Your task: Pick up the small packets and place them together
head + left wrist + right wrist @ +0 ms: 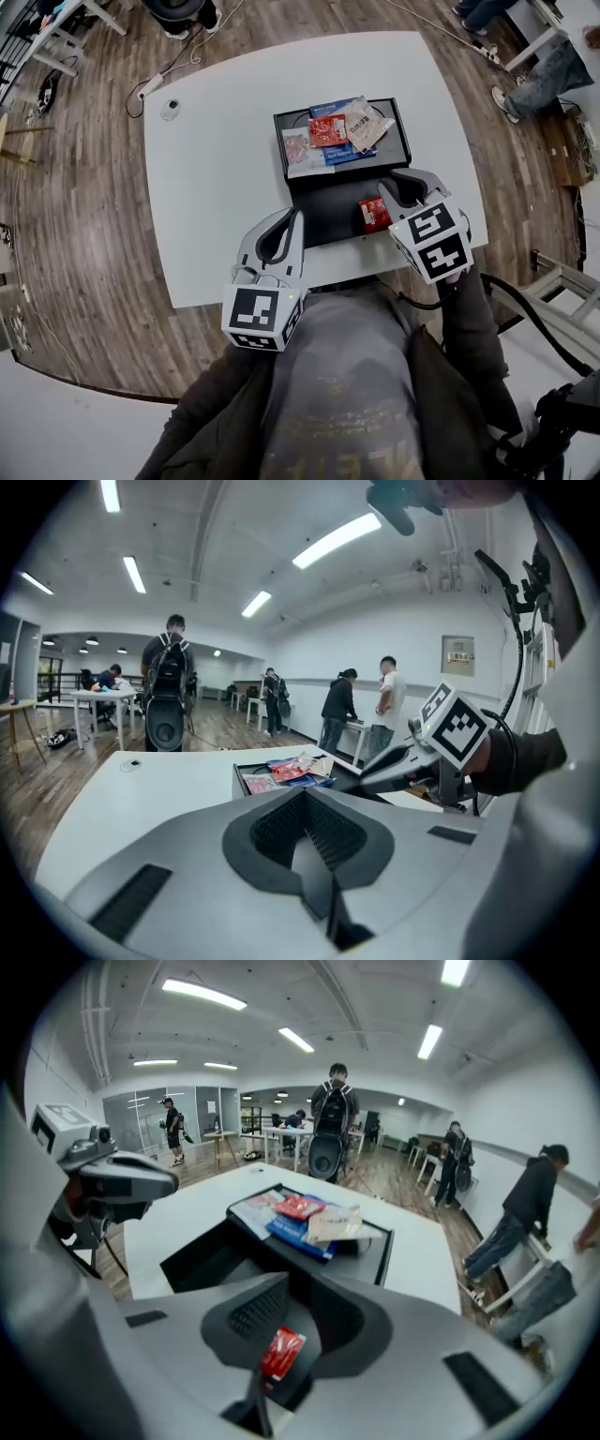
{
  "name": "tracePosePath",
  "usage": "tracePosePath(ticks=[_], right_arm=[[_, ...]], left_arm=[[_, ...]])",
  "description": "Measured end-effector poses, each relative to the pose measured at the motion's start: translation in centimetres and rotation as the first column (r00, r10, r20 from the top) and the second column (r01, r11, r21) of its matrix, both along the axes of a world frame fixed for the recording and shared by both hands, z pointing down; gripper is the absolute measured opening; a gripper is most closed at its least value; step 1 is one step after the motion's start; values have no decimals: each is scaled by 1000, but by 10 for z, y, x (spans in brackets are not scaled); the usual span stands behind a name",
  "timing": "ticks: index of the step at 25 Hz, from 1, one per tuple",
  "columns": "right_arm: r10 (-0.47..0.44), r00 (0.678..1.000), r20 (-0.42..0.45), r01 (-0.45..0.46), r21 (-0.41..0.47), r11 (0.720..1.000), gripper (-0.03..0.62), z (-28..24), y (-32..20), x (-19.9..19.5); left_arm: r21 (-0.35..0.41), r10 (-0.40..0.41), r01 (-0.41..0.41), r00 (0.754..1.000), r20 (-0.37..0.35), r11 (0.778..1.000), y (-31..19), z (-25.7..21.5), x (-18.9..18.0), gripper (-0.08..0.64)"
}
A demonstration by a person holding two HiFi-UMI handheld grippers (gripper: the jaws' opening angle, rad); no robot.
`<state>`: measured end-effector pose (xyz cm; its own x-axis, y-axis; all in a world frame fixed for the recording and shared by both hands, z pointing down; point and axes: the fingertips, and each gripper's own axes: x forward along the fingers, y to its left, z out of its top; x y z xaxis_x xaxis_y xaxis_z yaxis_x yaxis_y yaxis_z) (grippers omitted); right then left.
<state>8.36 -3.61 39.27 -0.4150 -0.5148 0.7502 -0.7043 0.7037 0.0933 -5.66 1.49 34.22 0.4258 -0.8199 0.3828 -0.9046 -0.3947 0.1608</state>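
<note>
Nearest the head camera, a grey-shirted chest (347, 375), with both tools just ahead of it over the near edge of the white table (216, 141). Right gripper (394, 187): clamped on a small red packet (374, 214), pinched deep between the pads, above a dark flat panel (328, 211) that adjoins the near side of the black tray (405, 141). Left gripper (292, 217): jaws pressed together with nothing between them, at the panel's left edge, well apart from that packet. Beyond the gripped packet, heaped together in the tray: a second red packet (328, 129) on top, a blue packet (343, 154) beneath, a pale crumpled packet (367, 127) to the right, a whitish packet (300, 150) to the left. Around the table, wood floor (84, 206).
</note>
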Motion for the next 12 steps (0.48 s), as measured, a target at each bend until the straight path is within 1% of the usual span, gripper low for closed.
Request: tracePosePath(ticks=[2,3,4,7,11,12], right_arm=[[-14,1000,-23,12,-66,998,66,22,13,2],[-23,999,-32,20,-88,996,15,30,18,2],[-33,999,-40,29,-103,994,5,36,22,0],[-78,994,-74,68,-129,989,5,48,27,-8],[-150,980,-129,128,-163,978,7,59,30,-14],[-161,977,-138,136,-174,975,27,61,31,-14]], left_arm=[[-7,23,-23,1000,1,1000,-2,1,4,2],[-11,30,-30,1000,3,999,-3,2,5,2],[-15,35,-35,999,4,999,-4,3,5,2],[-28,41,-41,999,4,999,-8,6,4,2],[-39,39,-39,999,-2,998,-13,11,2,2],[-42,36,-36,999,-4,998,-14,12,1,2]])
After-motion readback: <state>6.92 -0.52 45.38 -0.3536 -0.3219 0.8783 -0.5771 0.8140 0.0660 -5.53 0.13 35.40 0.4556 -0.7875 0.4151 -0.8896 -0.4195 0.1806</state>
